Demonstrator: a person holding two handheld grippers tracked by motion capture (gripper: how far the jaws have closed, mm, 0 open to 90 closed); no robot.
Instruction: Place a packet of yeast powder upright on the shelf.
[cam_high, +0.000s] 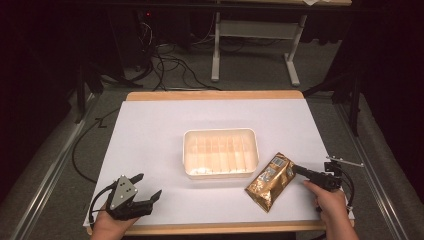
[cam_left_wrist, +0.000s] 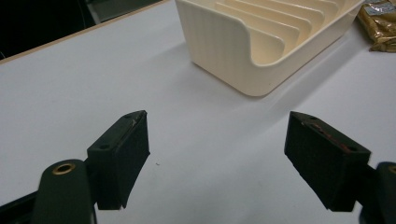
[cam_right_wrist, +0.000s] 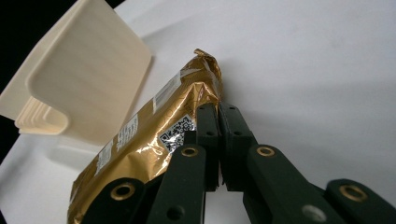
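Observation:
A gold foil packet (cam_high: 270, 181) lies slanted on the white table top, just right of a cream ribbed tray (cam_high: 220, 132). My right gripper (cam_high: 295, 169) reaches in from the right and is shut on the packet's near-right edge. In the right gripper view its jaws (cam_right_wrist: 218, 108) meet tightly against the crinkled side of the packet (cam_right_wrist: 149, 130), with the tray (cam_right_wrist: 84, 70) beyond. My left gripper (cam_high: 150, 184) rests at the front left, open and holding nothing. Its view has its wide-apart jaws (cam_left_wrist: 218, 119) over bare table, with the tray (cam_left_wrist: 219, 51) ahead and the packet (cam_left_wrist: 380, 23) at the far right.
The white table top (cam_high: 150, 130) has a wooden edge at the front and back. Beyond it lie cables on the floor (cam_high: 170, 65) and a metal desk frame (cam_high: 255, 35). A small metal bracket (cam_high: 345, 161) sits at the table's right edge.

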